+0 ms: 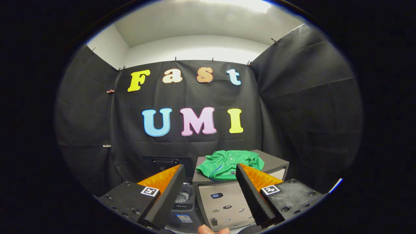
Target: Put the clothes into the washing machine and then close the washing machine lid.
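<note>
grey cabinet [224, 200] against the black cloth wall [302, 107].

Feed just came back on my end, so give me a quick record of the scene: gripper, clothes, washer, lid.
gripper: fingers open, holding nothing
clothes: green garment, bunched on top of the grey cabinet, beyond the fingers
washing machine: dark unit left of the cabinet, drum opening visible beside the left finger
lid: appears raised behind the opening
task state: garment not yet picked up
</note>
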Tool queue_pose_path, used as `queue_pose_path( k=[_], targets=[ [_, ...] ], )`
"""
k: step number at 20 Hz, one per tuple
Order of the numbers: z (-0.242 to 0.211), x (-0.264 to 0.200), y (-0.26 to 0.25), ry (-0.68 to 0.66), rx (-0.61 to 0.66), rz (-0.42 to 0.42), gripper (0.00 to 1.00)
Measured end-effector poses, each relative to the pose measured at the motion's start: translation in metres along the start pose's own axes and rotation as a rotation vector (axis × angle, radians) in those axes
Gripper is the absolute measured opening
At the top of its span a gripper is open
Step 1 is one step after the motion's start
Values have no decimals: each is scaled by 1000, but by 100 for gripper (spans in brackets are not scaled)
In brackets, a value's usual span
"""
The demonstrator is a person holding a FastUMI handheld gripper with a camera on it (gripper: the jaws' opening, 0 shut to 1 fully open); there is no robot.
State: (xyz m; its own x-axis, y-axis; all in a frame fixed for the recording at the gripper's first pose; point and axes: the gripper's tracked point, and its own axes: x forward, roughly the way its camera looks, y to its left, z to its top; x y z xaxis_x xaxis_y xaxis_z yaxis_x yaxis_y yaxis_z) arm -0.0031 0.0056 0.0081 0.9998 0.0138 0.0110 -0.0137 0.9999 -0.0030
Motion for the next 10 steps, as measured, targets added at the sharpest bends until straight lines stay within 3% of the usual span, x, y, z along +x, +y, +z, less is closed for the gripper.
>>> queue_pose_path(
  k=[8, 10],
  targets=[
    [5, 13, -1, -2, 28, 11, 98],
    [10, 31, -16, 9, 9, -26, 98]
  ],
)
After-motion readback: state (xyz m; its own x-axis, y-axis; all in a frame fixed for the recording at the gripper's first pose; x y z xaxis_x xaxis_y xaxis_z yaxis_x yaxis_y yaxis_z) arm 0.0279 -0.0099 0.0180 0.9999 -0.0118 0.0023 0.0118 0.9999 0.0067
